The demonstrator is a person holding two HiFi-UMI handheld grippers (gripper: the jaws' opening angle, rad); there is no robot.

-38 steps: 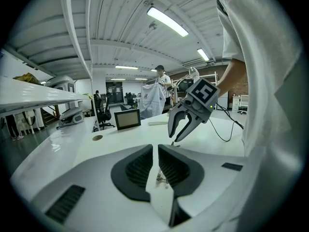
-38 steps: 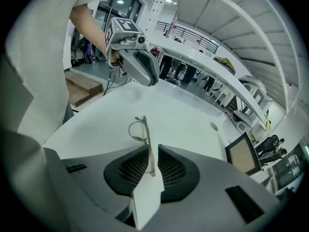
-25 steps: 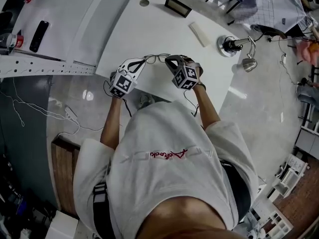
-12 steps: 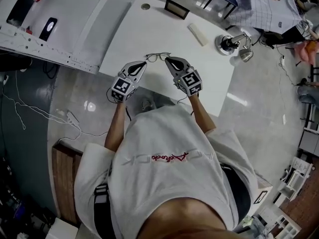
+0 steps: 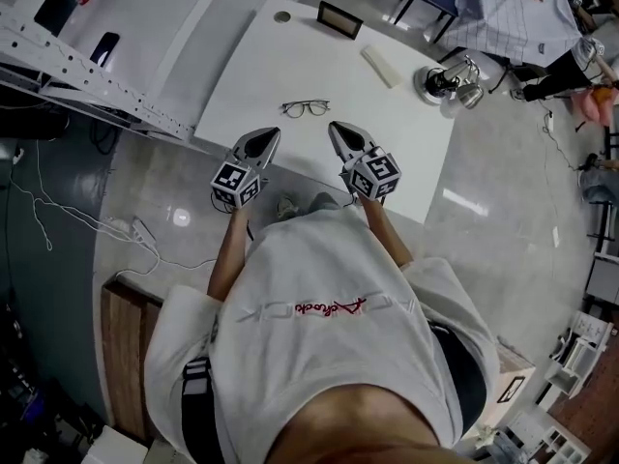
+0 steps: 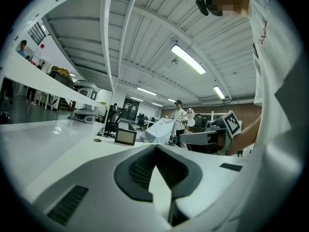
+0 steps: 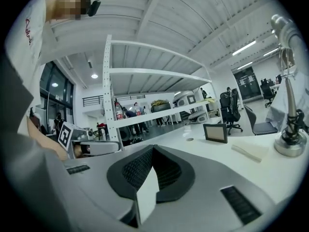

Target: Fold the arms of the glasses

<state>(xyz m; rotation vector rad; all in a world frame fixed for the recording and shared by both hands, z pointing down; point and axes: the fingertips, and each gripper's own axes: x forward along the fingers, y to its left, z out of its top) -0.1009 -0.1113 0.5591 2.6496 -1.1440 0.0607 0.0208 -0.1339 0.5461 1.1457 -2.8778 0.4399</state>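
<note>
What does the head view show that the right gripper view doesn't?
Only the head view shows the glasses lying on the white table, ahead of both grippers, and the right gripper from above. Only the right gripper view shows its jaws close up, tips together with nothing between them, and tall shelving with people behind it. Both show the desk lamp, the small standing frame, the white block and the left gripper.
</note>
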